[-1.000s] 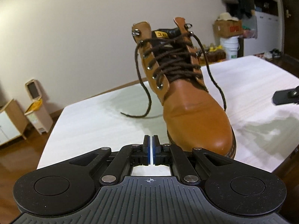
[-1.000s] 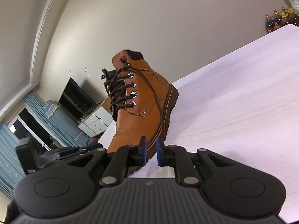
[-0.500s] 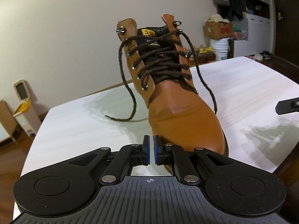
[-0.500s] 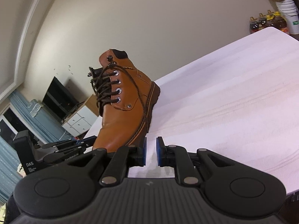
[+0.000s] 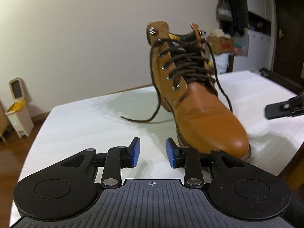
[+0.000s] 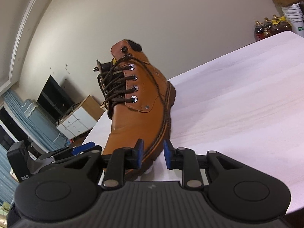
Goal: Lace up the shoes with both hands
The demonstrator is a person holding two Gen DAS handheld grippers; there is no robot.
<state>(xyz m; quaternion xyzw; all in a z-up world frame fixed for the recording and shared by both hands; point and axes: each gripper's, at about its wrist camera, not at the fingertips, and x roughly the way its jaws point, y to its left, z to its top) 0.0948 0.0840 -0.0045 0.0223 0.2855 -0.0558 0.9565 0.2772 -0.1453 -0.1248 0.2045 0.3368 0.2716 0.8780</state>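
Observation:
A tan leather boot [image 5: 201,114] stands upright on the white table [image 5: 85,125], toe toward me. Its dark brown lace [image 5: 188,64] crosses the eyelets. One loose end [image 5: 140,119] trails on the table left of the boot; the other [image 5: 222,87] hangs down its right side. My left gripper [image 5: 153,153] is open and empty, low over the table just left of the toe. My right gripper [image 6: 152,153] is open and empty beside the boot's [image 6: 140,102] sole; it also shows in the left wrist view [image 5: 283,107] at far right.
A small bin [image 5: 18,106] stands on the floor at left. Boxes and a white bucket [image 5: 224,57] sit behind the boot. Oil bottles [image 6: 269,28], a TV and a cabinet [image 6: 76,117] line the walls. The table's front edge is near.
Both grippers have opened from shut or nearly shut. The left gripper has moved left, so the boot now sits right of centre. The right gripper has come closer to the boot's sole.

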